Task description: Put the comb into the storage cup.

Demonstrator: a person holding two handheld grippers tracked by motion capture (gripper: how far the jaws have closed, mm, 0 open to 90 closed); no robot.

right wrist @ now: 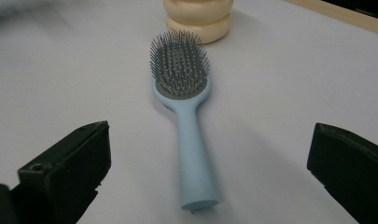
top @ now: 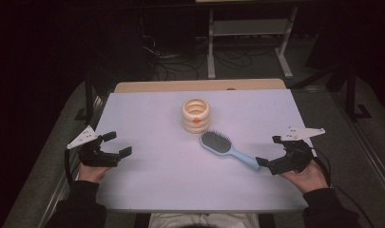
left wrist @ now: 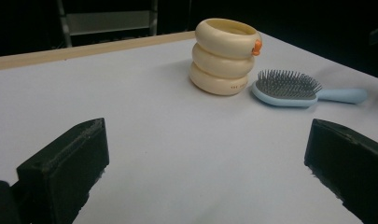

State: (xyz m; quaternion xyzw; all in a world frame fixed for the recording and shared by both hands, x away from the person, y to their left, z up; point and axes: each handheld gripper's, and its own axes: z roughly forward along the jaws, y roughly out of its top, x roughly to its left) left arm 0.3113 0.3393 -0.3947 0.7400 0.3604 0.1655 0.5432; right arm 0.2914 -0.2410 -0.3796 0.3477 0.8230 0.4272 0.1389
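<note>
Hairbrush (top: 226,149) lies flat, handle pointing toward right gripper (top: 270,153).

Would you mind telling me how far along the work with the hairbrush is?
Nothing looks done: the blue hairbrush lies bristles-up on the table beside the cream ringed holder. In hand: the right gripper, open, lines up on the handle's end. Left: closing, lifting. The left gripper waits open, apart.
</note>
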